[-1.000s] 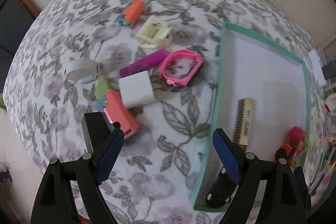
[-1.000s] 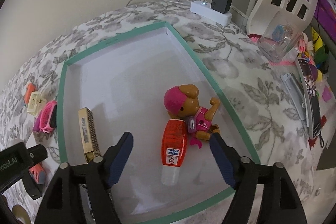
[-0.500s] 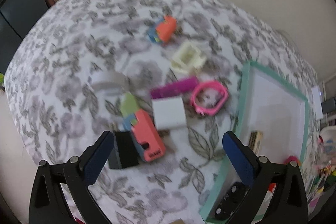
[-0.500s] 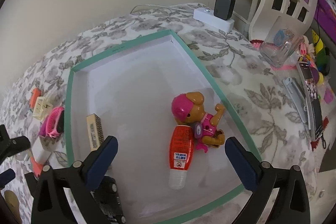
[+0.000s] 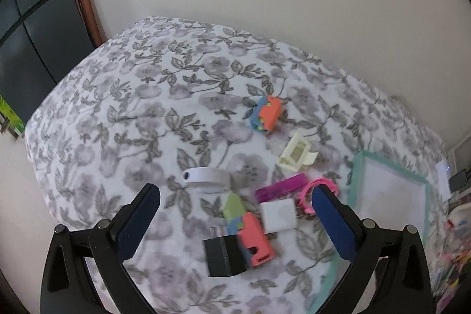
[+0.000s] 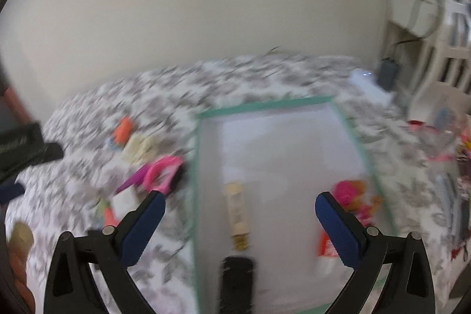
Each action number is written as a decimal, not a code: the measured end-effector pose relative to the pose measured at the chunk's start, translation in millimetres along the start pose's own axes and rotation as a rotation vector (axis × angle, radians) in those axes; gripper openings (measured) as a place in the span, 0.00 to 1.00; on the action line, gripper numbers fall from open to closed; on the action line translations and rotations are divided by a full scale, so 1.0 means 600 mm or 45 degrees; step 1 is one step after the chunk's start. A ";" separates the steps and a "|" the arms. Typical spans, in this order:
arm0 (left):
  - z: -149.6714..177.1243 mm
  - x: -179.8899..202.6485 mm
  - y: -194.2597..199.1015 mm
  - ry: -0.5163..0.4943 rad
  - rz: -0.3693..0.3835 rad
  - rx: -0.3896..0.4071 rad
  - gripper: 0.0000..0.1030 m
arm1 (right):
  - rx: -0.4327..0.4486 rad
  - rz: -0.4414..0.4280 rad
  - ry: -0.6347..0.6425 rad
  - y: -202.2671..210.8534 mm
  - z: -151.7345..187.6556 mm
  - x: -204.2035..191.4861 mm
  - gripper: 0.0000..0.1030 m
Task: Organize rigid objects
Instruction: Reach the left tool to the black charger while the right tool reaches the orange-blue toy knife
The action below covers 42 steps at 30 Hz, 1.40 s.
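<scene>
Both spread, empty grippers have pulled back; left gripper (image 5: 235, 221) is nearer the black cube charger (image 5: 225, 255), at six o'clock.

Soft even daylight, no glare, faint shadows. Left wrist view mostly sharp, slight blur low down; right wrist view heavily motion-blurred throughout. Fisheye bending, dark vignette corners on both.

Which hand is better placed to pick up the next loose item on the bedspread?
Left. The left tongs are open, framing the black cube and coral toy. The right tongs are open over the tray, facing items already inside.
</scene>
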<state>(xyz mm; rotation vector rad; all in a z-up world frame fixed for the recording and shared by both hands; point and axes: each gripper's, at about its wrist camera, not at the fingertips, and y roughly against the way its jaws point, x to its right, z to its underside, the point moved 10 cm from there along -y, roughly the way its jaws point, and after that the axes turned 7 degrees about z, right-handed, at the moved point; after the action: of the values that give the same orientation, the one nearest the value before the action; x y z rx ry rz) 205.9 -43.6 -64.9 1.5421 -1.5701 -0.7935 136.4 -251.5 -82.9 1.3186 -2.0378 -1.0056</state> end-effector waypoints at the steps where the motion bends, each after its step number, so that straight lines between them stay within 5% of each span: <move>1: 0.001 -0.007 -0.001 -0.011 -0.021 -0.010 1.00 | -0.004 -0.011 0.018 0.001 0.002 -0.011 1.00; 7: 0.007 -0.085 -0.020 0.056 -0.128 -0.086 1.00 | -0.041 -0.117 0.120 0.006 0.010 -0.089 1.00; 16: 0.080 -0.176 -0.112 0.237 -0.160 -0.352 1.00 | -0.204 -0.133 0.216 -0.041 0.058 -0.159 1.00; 32: 0.146 -0.119 -0.154 0.360 0.151 -0.597 0.99 | -0.306 -0.083 0.125 -0.080 0.087 -0.130 1.00; 42: 0.161 -0.085 -0.149 0.327 0.209 -0.625 0.64 | -0.313 -0.075 0.113 -0.083 0.088 -0.128 1.00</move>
<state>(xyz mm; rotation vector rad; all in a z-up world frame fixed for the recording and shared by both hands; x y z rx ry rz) 165.7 -7.5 -195.6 1.0939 -1.1851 -0.7814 154.9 -177.3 -156.2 1.2742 -1.7555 -1.1609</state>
